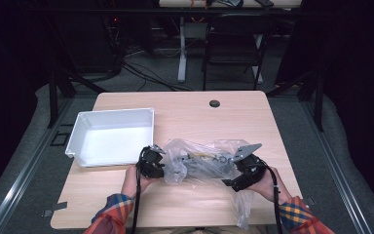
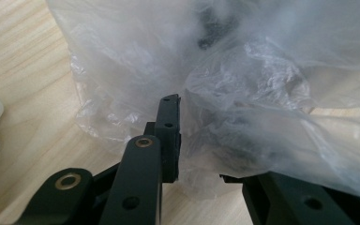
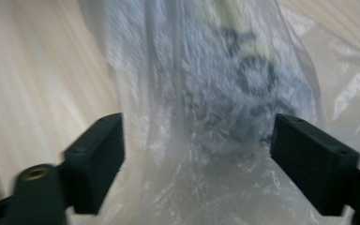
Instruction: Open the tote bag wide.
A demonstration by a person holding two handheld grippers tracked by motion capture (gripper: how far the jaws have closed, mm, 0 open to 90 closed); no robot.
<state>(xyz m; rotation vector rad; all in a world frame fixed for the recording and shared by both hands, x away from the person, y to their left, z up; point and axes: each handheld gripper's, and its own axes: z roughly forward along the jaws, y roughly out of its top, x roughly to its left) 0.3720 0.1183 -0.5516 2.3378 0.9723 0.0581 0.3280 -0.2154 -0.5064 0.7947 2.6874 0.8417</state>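
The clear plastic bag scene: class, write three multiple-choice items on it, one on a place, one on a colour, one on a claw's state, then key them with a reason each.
1. Where is the white bin?
A. left of the clear plastic bag
B. right of it
C. on the floor

2. What colour is the table?
A. black
B. light wood
C. green

3. How is the right claw set?
A. shut empty
B. off the table
C. open, bag between its jaws

Key: 1 A, the high view shows it at the table's left; 2 B, pale wood grain; 3 C, the right gripper view shows its jaws wide apart around plastic.
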